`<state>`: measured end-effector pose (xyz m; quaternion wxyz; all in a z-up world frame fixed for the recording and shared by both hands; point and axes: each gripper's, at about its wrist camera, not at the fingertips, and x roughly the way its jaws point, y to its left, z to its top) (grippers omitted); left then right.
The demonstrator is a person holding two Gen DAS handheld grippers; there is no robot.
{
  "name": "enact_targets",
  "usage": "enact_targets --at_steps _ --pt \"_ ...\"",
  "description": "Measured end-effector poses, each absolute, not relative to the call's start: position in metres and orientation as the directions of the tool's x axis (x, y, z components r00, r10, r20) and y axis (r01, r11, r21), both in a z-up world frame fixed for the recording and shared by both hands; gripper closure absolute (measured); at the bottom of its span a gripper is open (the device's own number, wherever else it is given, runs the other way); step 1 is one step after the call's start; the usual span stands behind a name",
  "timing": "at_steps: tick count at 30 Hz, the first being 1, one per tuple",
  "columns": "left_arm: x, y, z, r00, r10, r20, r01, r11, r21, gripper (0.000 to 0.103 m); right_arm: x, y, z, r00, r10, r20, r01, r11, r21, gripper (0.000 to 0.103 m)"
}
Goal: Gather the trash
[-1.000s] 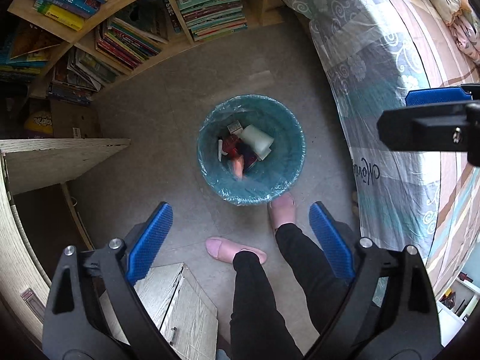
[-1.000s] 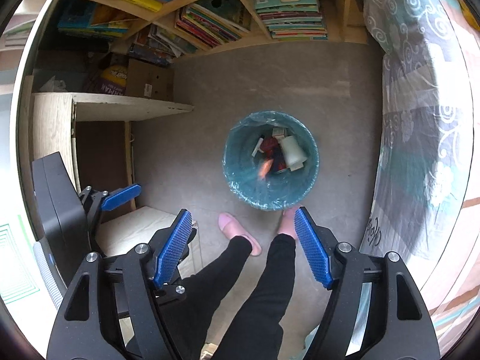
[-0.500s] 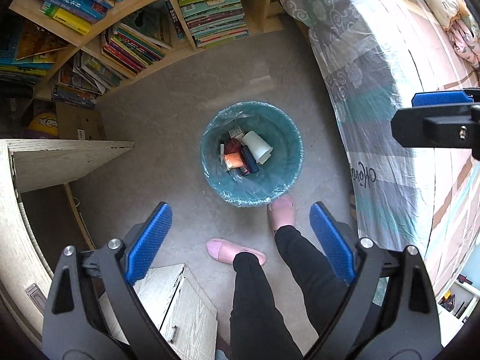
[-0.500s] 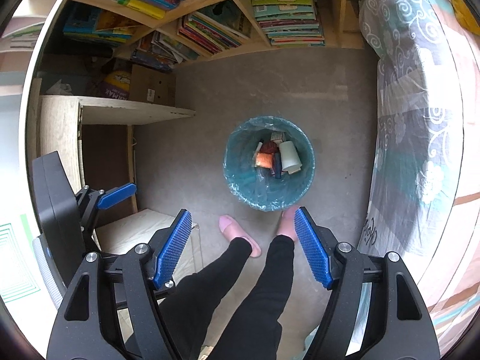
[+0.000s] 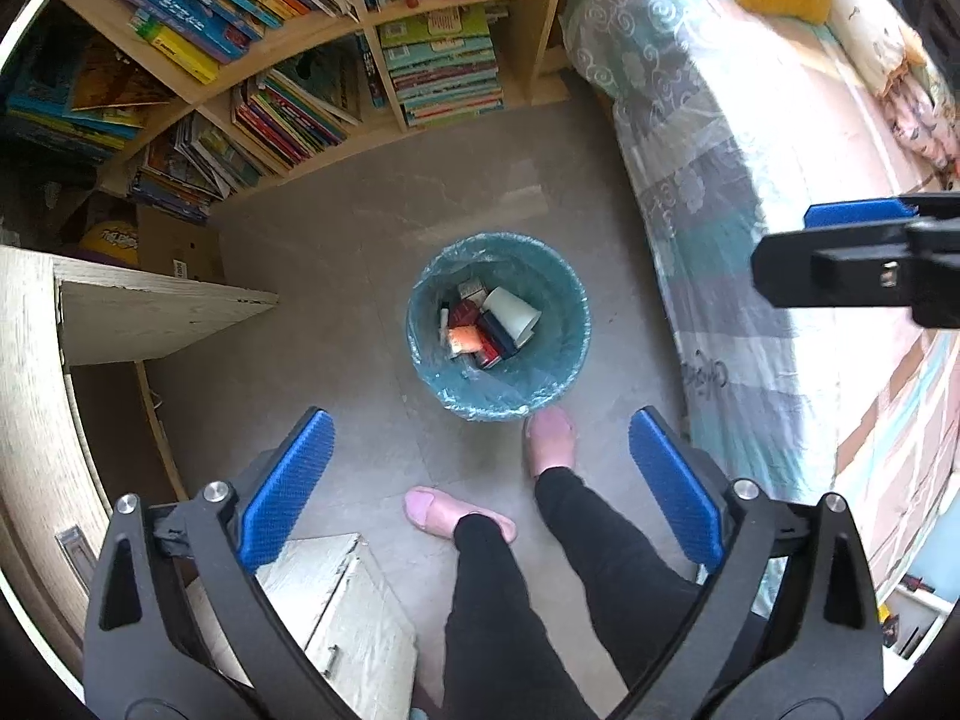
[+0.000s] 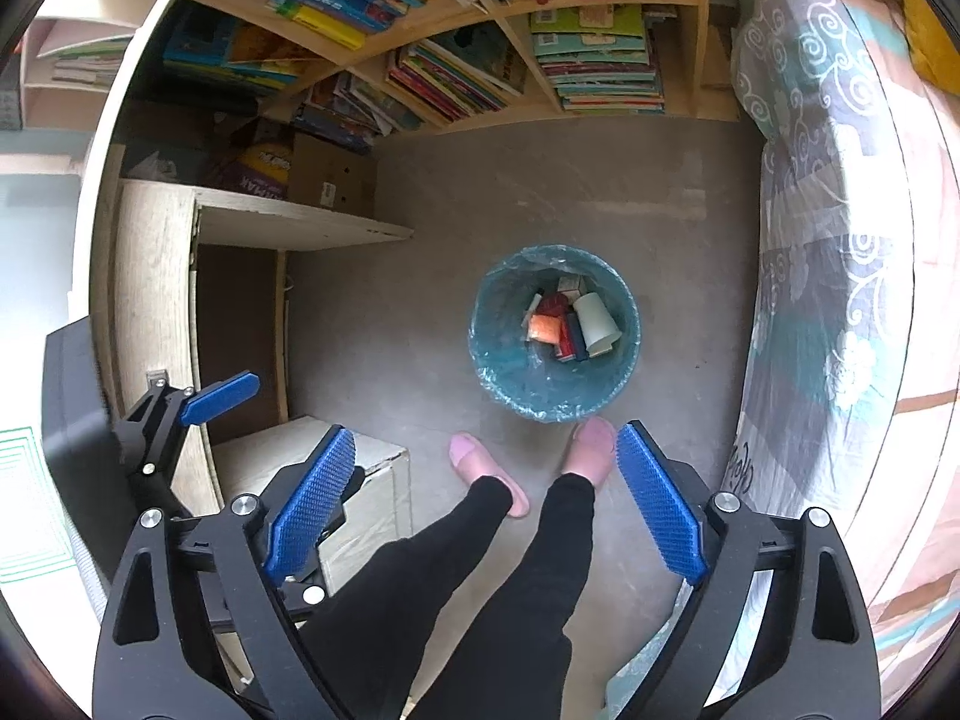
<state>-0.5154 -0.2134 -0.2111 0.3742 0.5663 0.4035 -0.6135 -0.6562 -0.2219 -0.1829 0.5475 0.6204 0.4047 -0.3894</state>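
Observation:
A round bin with a teal plastic liner [image 5: 558,312] [image 6: 498,354] stands on the grey floor. Inside lie a white paper cup [image 5: 511,312] [image 6: 595,320], an orange packet [image 5: 465,338] [image 6: 545,327] and red and dark wrappers. My left gripper [image 5: 477,474] is open and empty, held high above the floor near the bin. My right gripper [image 6: 483,492] is open and empty too, also high above the floor. The right gripper shows at the right edge of the left wrist view [image 5: 852,252]; the left gripper shows at the left of the right wrist view [image 6: 198,414].
The person's legs and pink slippers [image 5: 549,438] [image 6: 591,444] stand just in front of the bin. A bed with a patterned cover [image 5: 750,150] runs along the right. Bookshelves [image 5: 300,60] fill the back. A wooden desk [image 5: 120,312] and a low drawer unit [image 5: 336,600] stand at the left.
The orange packet has dropped and settled in the bin. Both grippers have risen, so the bin looks smaller and more of the shelves and bed shows.

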Motion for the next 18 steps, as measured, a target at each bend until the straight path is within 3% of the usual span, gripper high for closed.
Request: enact_targets --at_steps 13,18 --pt "-0.506 -0.200 -0.171 -0.032 -0.050 -0.998 0.947 -0.321 -0.015 0.007 -0.661 -0.217 -0.147 0.346 0.040 -0.938 0.938 -0.050 0.344 0.011" --pt "-0.500 -0.202 -0.160 -0.046 -0.013 -0.999 0.960 -0.278 -0.041 0.007 -0.659 -0.214 -0.126 0.321 0.023 -0.947 0.947 -0.026 0.320 0.011"
